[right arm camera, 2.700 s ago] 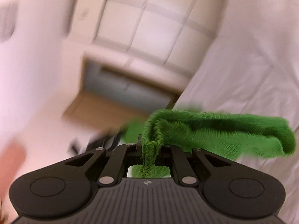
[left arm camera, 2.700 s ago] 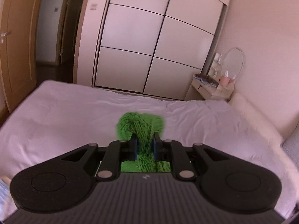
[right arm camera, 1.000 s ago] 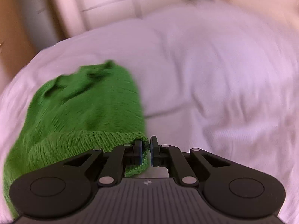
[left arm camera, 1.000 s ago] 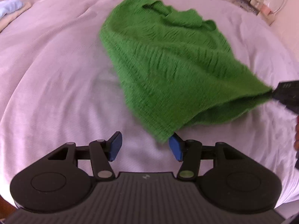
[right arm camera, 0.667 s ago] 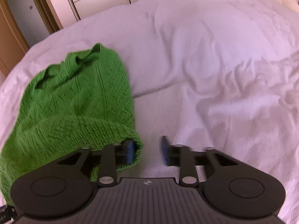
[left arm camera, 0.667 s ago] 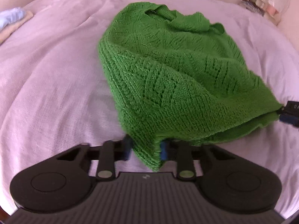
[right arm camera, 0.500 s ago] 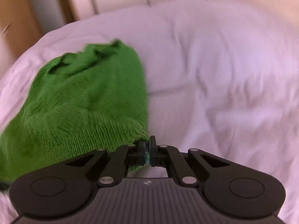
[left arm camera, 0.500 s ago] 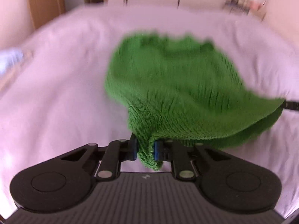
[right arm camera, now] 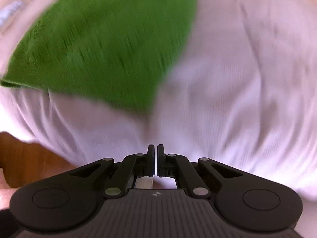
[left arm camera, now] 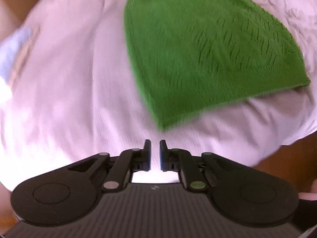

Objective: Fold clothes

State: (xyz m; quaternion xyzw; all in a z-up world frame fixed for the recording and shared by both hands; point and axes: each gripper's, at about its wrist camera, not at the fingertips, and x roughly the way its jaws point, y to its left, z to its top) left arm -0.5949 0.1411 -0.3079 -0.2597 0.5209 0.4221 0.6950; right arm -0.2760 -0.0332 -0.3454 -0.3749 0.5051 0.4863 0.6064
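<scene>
A pale sheet covers the bed [left arm camera: 65, 91] and fills most of both views. The green knit sweater [left arm camera: 208, 45] lies spread on it, upper right in my left view, upper left in my right view, apparently laid out but with no fold made yet. My left gripper [left arm camera: 154, 152] has just been closing, jaws nearly together on nothing; my right gripper [right arm camera: 155, 159] is closed and empty. Pale folded cloth [left arm camera: 11, 49] sits at the far left edge; nothing blocks the sweater.

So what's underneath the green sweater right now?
The green sweater lies on the white bedsheet, which shows all around it. Anything beneath its middle is covered.
</scene>
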